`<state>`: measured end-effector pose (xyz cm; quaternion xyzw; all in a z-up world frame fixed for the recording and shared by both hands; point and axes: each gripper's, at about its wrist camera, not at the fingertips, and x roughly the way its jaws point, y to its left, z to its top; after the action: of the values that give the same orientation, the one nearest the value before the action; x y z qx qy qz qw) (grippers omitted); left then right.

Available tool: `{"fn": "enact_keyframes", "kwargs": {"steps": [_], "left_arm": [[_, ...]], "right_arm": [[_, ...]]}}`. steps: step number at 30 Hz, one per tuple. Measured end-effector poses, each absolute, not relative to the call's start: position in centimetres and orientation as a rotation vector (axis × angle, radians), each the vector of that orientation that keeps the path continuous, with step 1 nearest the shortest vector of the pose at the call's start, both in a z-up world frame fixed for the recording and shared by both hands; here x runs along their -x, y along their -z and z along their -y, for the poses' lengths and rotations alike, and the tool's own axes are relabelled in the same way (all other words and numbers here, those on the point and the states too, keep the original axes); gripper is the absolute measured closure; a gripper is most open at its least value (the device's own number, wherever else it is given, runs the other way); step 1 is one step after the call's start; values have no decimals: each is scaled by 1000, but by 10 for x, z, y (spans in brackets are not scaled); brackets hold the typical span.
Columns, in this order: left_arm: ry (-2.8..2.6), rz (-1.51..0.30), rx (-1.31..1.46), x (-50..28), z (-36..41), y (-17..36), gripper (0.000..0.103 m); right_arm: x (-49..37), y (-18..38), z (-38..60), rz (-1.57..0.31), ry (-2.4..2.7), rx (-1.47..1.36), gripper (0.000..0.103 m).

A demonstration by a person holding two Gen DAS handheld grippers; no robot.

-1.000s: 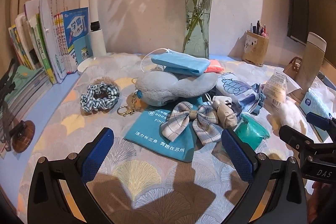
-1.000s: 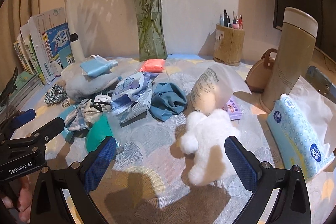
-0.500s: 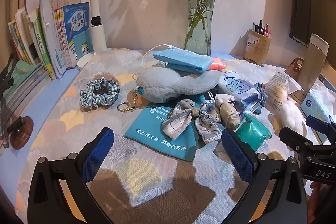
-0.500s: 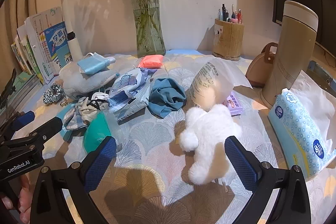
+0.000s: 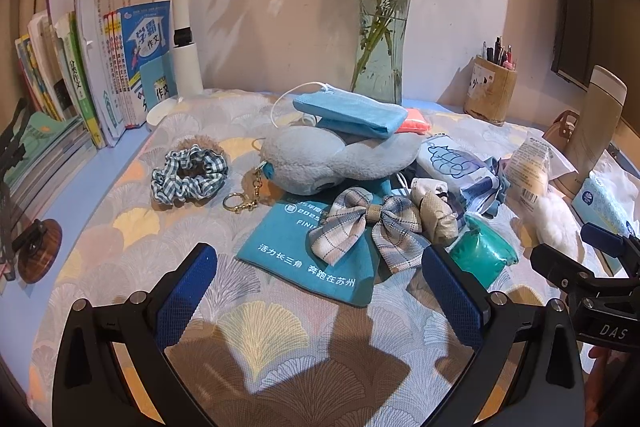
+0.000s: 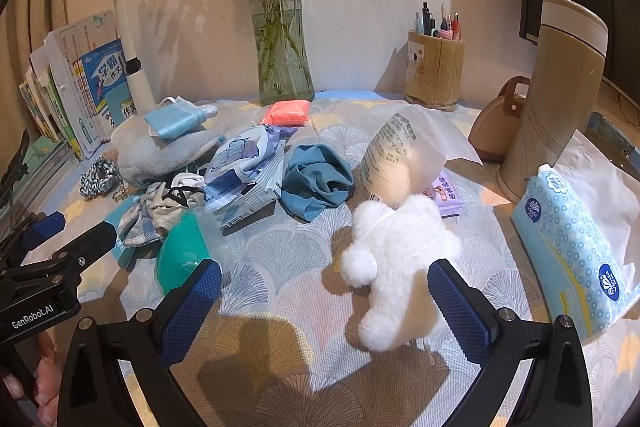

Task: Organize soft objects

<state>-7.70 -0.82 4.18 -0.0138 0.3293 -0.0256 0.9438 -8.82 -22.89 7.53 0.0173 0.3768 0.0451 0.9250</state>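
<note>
Near the desk's front edge: your two tools
Left tool (image 5: 320,291): spread wide, empty, plaid bow (image 5: 366,227) just ahead
Right tool (image 6: 324,311): spread wide, empty, white plush toy (image 6: 396,263) lying between its fingers, toward the right one

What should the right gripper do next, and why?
Probably ease the right gripper forward and a little to its right, so the white plush sits between the fingers, then close. The jaws are open and empty, and the plush lies just ahead, nearer the right finger, apart from the pile. The left gripper is also open, over the teal cloth.
</note>
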Motion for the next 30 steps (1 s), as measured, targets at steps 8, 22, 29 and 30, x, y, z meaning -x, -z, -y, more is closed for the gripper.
{"fn": "enact_keyframes", "kwargs": {"steps": [8,22,29,30], "left_arm": [[52,-674,31,77,8,-41,1],[48,-673,38,77,7,-42,1],[69,-667,188,88,-30,-51,1],[60,-671,207,89,-37,-53,1]], "right_arm": [[88,-75,228,-776,-92,-31,0],[86,-74,229,-777,-93,-37,0],[88,-76,229,-772,-97,-46,0],[88,-76,230,-768,-99,-49,0]]}}
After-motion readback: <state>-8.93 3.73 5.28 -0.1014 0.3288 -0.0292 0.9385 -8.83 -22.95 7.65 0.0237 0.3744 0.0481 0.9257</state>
